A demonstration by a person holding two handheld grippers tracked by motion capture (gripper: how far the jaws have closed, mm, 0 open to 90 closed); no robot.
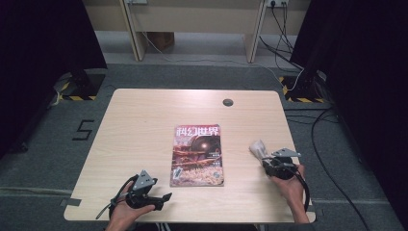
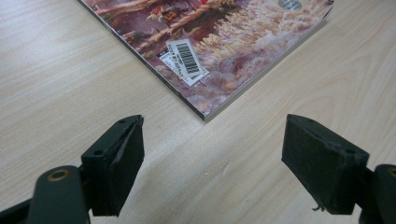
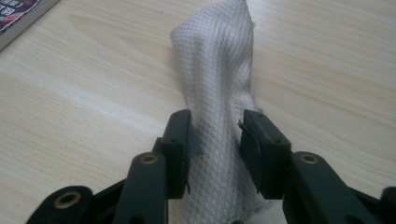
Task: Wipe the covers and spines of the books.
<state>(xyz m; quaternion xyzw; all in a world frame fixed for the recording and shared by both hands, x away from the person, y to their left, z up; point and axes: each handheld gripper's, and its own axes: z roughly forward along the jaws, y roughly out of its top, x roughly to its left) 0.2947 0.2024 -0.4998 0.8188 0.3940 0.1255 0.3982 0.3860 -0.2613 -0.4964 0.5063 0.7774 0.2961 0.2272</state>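
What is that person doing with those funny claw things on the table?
A person holds a gripper in each hand. The right gripper is pinching a white cloth that sticks up from its jaws. The left gripper is wide open, pointed at the near corner of a magazine lying flat mid-table. Nothing touches the magazine.
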